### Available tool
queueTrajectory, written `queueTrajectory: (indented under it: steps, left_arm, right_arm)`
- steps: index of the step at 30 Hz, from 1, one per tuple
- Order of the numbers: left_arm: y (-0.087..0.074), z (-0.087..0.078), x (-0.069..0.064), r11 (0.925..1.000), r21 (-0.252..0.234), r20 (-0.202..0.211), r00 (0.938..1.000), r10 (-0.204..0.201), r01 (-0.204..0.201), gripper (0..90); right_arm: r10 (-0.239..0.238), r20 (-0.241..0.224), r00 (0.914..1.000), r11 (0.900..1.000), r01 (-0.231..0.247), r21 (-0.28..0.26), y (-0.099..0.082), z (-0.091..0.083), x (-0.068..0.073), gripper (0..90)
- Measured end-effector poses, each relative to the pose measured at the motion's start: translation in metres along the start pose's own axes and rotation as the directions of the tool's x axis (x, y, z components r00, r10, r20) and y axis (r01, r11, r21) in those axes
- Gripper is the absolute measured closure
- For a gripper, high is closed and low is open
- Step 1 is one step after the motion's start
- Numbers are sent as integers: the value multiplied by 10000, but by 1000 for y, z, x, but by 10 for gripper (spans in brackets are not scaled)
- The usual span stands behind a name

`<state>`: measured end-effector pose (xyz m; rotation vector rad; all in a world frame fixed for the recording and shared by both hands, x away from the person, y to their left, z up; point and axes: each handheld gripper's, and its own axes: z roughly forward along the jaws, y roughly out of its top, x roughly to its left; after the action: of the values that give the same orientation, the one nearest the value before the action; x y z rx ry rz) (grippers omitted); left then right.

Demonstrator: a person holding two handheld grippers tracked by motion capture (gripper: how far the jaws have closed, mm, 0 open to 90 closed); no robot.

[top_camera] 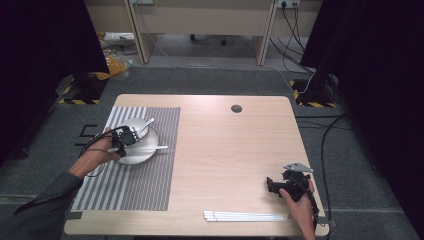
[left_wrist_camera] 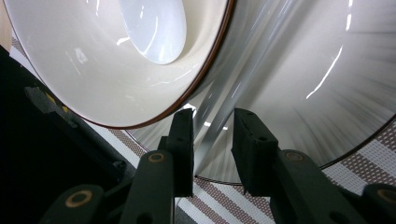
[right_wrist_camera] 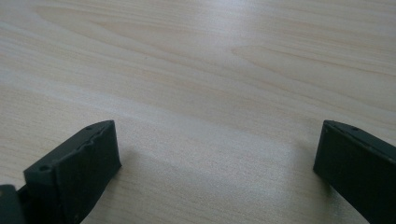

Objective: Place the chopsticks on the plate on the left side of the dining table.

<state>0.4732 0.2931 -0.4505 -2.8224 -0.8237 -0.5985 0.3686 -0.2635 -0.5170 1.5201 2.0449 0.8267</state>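
We see the left gripper (top_camera: pixel 131 137) over a metal plate (top_camera: pixel 150 150) that lies on the striped mat (top_camera: pixel 145 185) at the left side of the table (top_camera: pixel 225 150). In the left gripper view its jaws stand a little apart, and a thin shiny handle (left_wrist_camera: pixel 212 140) runs up between them; we cannot tell if the pads touch it, and it looks like they do not press on it. Next to the gripper, a white bowl (left_wrist_camera: pixel 116 70) with a brown rim sits on the plate (left_wrist_camera: pixel 303 84). In the high view one utensil (top_camera: pixel 148 123) leans at the far side of the plate and another utensil (top_camera: pixel 156 148) lies across it toward the right.

The right gripper (top_camera: pixel 272 186) rests near the right front corner of the table. Its jaws are wide apart with only bare wood (right_wrist_camera: pixel 210 93) between them. White chopsticks (top_camera: pixel 245 216) lie near the front edge, just beside that hand (top_camera: pixel 300 207).
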Motion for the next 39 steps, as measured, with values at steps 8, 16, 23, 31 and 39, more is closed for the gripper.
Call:
queueTrajectory:
  steps: [8,16,23,31,39]
  left_arm:
    - [-2,4,3,9999,44,-42,9999,-155,155,677]
    - [-2,4,4,9998,118,-91,9998,-177,178,666]
    - [-4,-1,2,9995,-24,51,9995,-303,303,650]
    - [0,-13,-10,9993,-328,293,9994,-159,169,637]
    - [11,-26,-27,9959,-902,517,9985,168,-121,626]
  right_arm:
    - [2,1,10000,10000,-2,3,0,0,0,3]
    - [-2,1,10000,10000,2,2,0,0,0,3]
    - [2,-1,10000,10000,-2,4,0,0,0,3]
    - [-2,1,10000,10000,2,2,0,0,0,3]
    - [-5,-1,10000,10000,5,2,0,0,0,3]
